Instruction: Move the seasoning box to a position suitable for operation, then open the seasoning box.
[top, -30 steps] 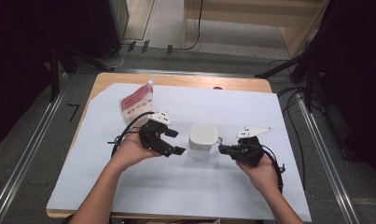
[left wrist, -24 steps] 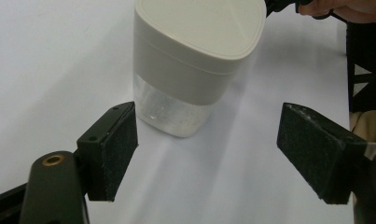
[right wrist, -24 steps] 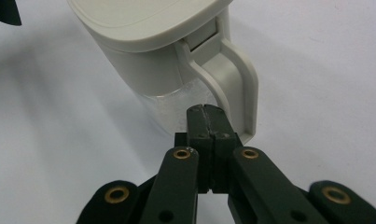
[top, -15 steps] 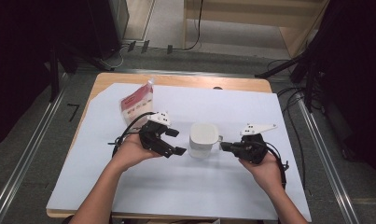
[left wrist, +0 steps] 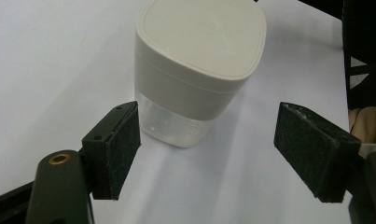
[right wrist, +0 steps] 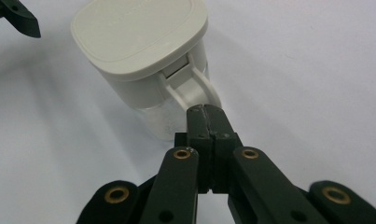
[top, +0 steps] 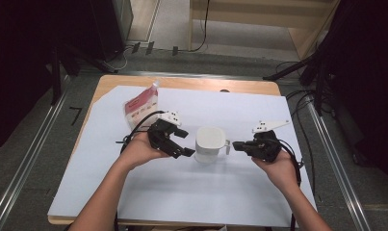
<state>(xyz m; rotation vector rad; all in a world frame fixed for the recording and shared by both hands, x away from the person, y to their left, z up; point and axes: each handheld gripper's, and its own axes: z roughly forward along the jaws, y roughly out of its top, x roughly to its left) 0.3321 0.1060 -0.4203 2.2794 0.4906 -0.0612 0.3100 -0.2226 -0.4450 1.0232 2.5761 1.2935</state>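
Standing near the middle of the bench (top: 134, 202), a white lidded container (top: 210, 143) sits upright on the white sheet, its loop handle (right wrist: 195, 91) toward the right edge. The left gripper (left wrist: 206, 154) hovers just beside it, jaws spread wide and touching nothing. The right gripper (right wrist: 205, 112) has its jaws pressed together, tips at the handle; a red-and-white packet (top: 141, 104) lies toward the far left corner.

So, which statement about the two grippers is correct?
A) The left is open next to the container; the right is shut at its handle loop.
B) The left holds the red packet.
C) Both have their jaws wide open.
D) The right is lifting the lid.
A: the left gripper has its jaws apart, flanking the lower part of the container, while the right gripper has its jaws pressed together at the handle loop.
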